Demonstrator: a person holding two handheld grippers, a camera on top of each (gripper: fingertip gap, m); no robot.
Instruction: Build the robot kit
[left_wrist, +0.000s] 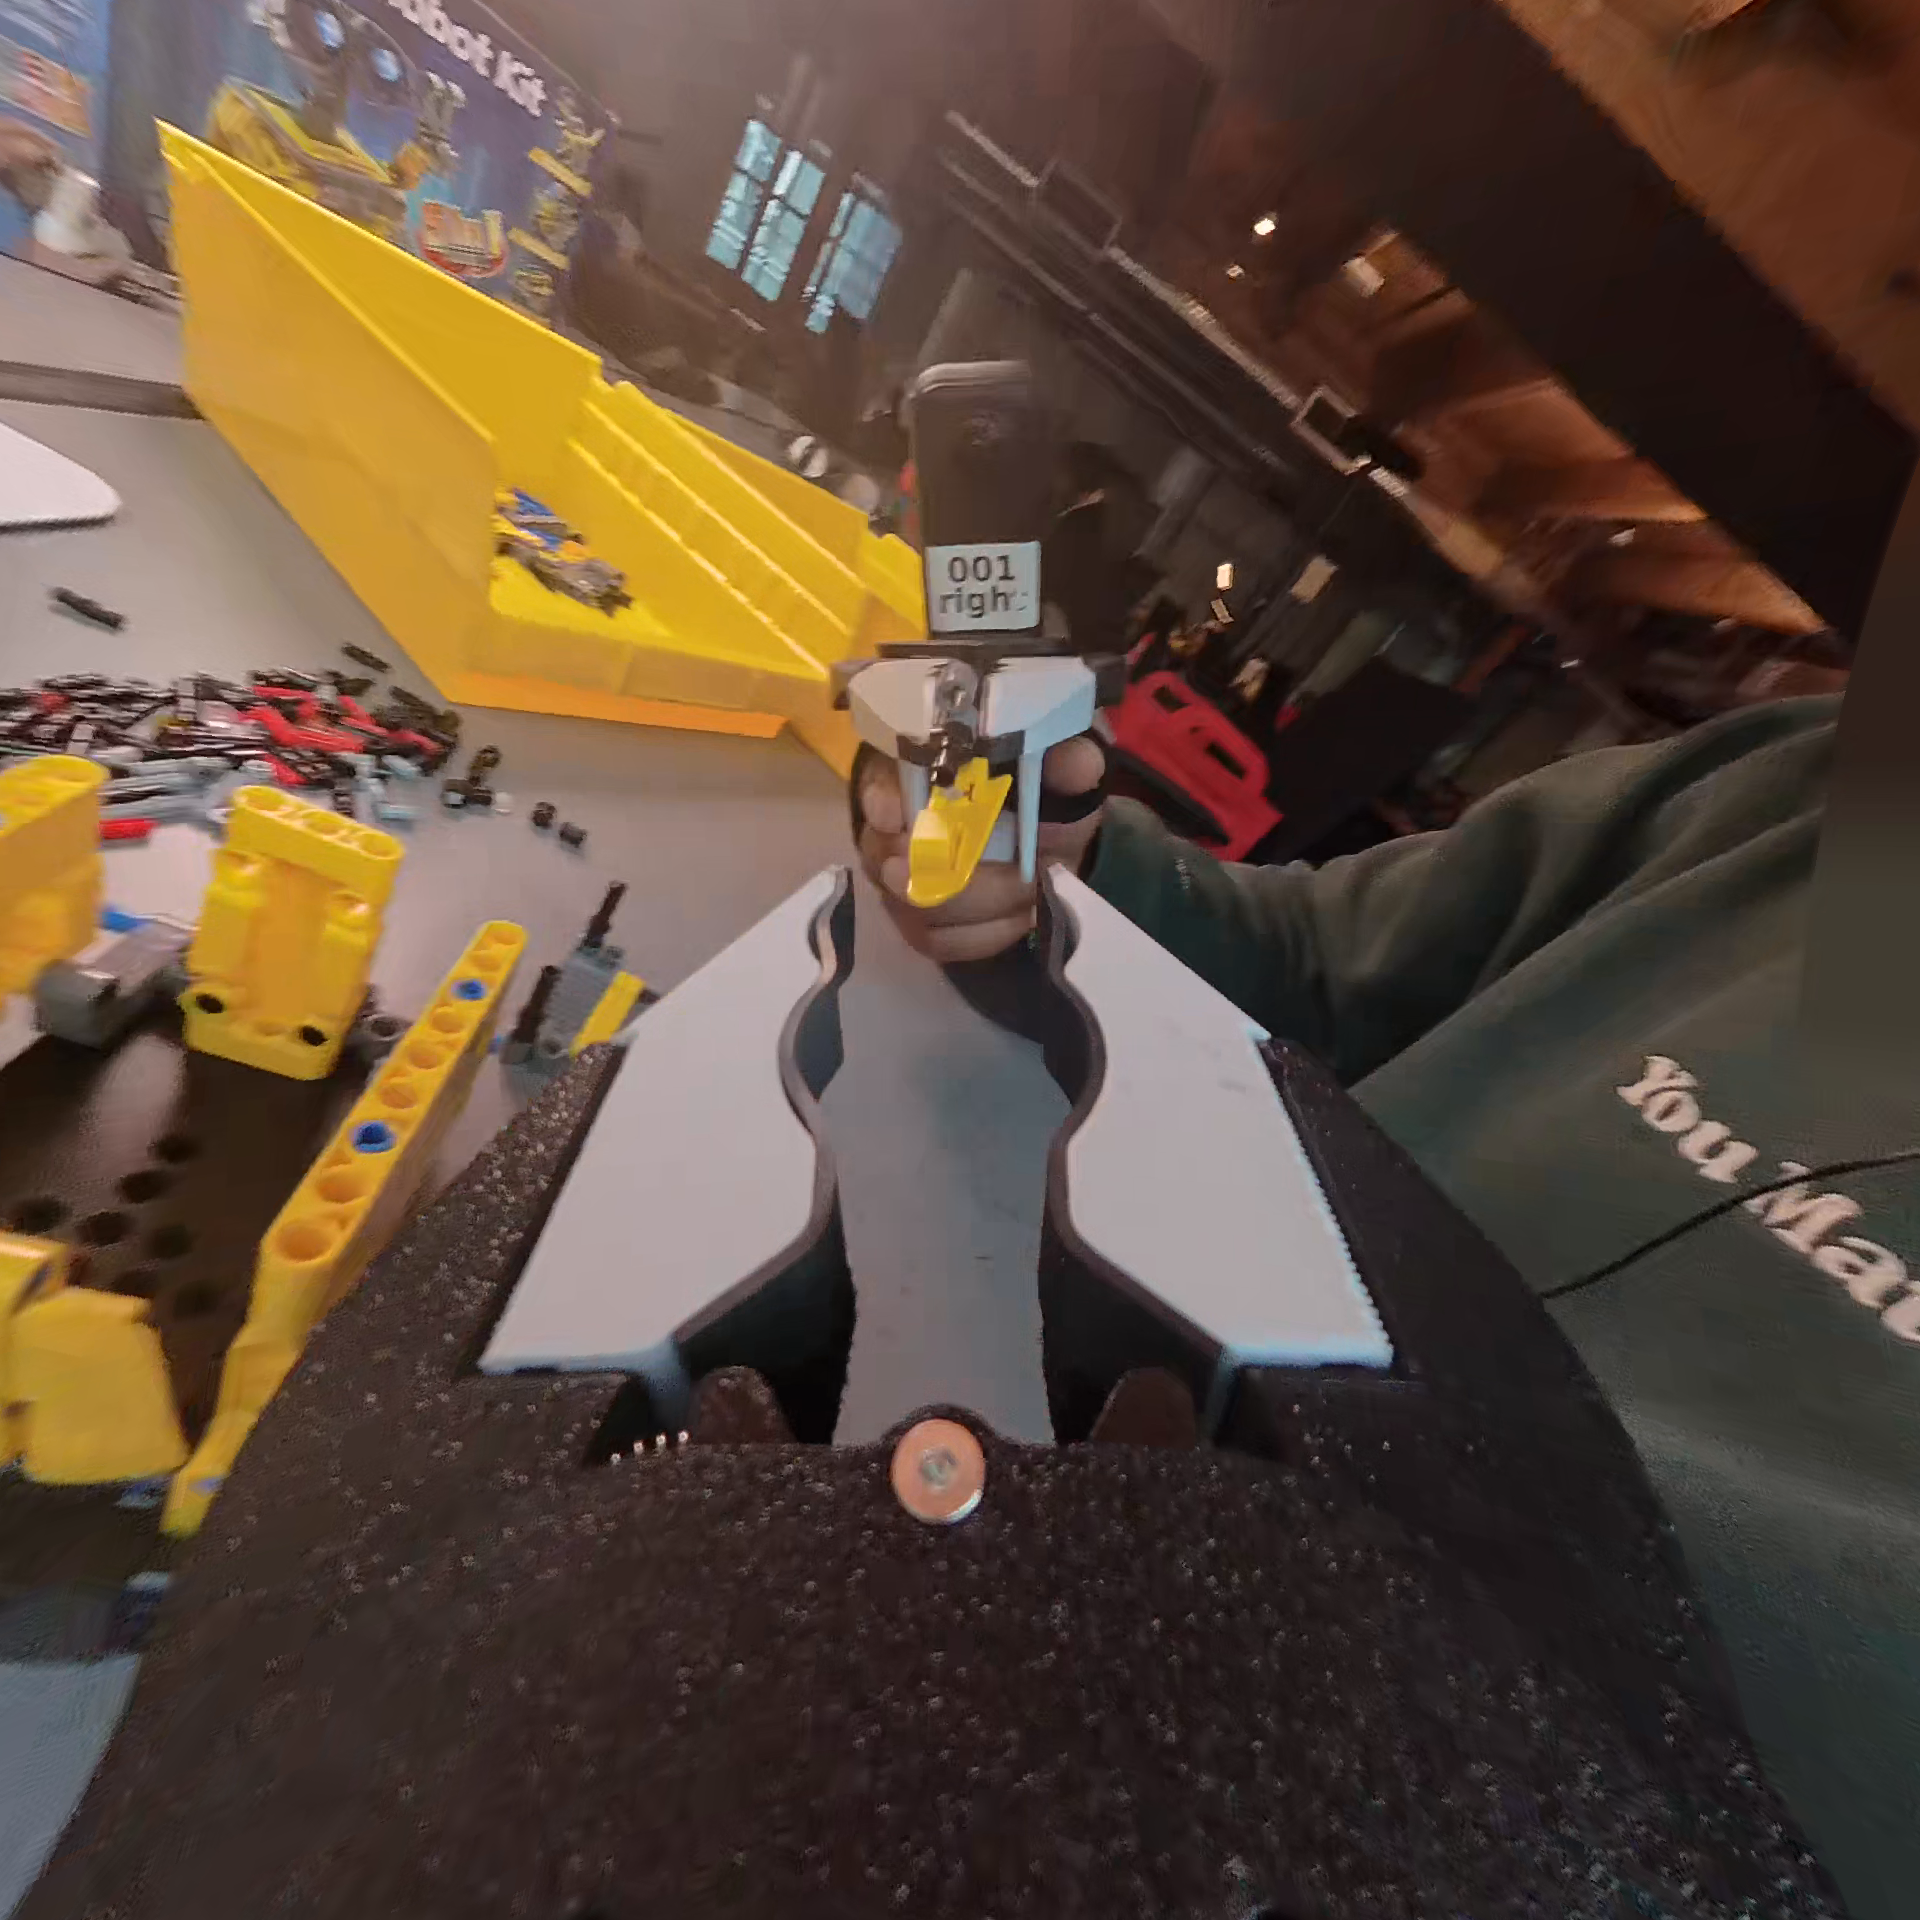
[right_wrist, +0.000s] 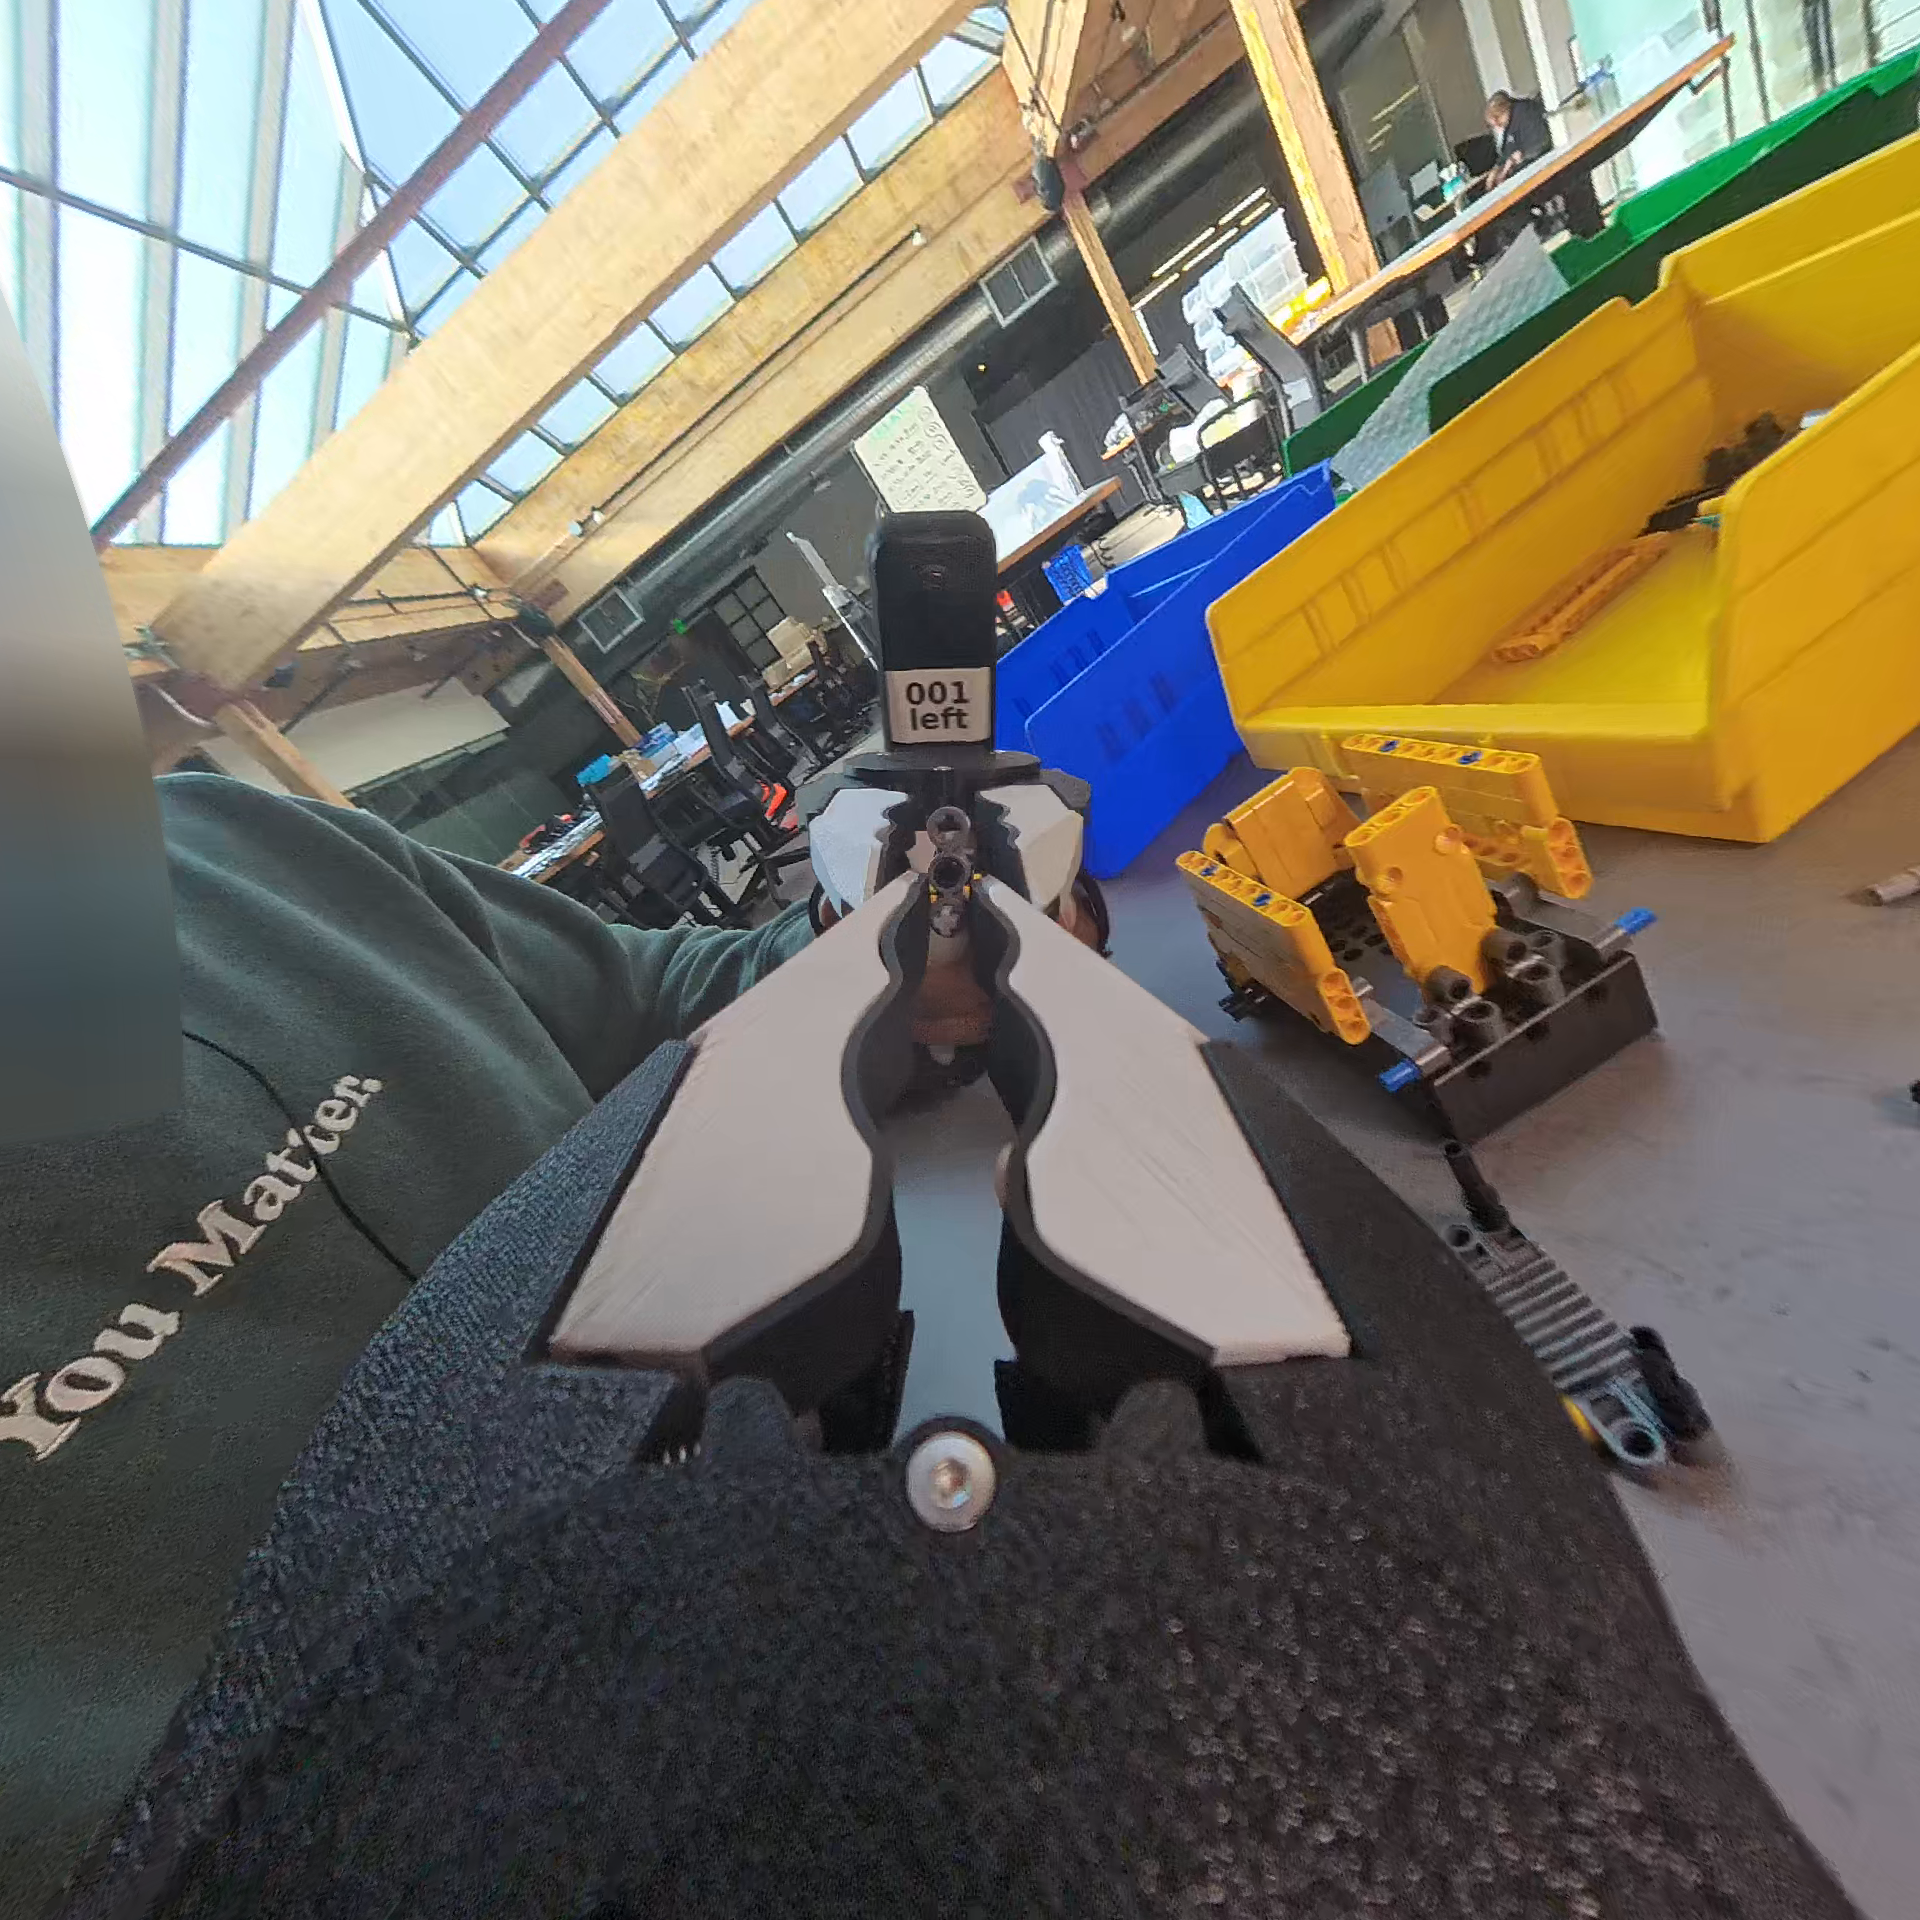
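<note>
Left wrist view: left claw (left_wrist: 940, 914) wide, holding nothing, raised off the worktop (left_wrist: 665, 790); facing it, the right claw (left_wrist: 961, 831) grips a yellow piece (left_wrist: 948, 842).
Right wrist view: right claw (right_wrist: 948, 914) narrow on a small dark-and-yellow piece (right_wrist: 948, 896); left claw (right_wrist: 948, 831) just beyond.
Care: keep tips aligned, approach slowly.

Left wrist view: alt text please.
The right gripper, facing the camera, is shut on a yellow piece just beyond the open left gripper. On the table beside them lie a yellow build, loose parts and a yellow bin.
</note>
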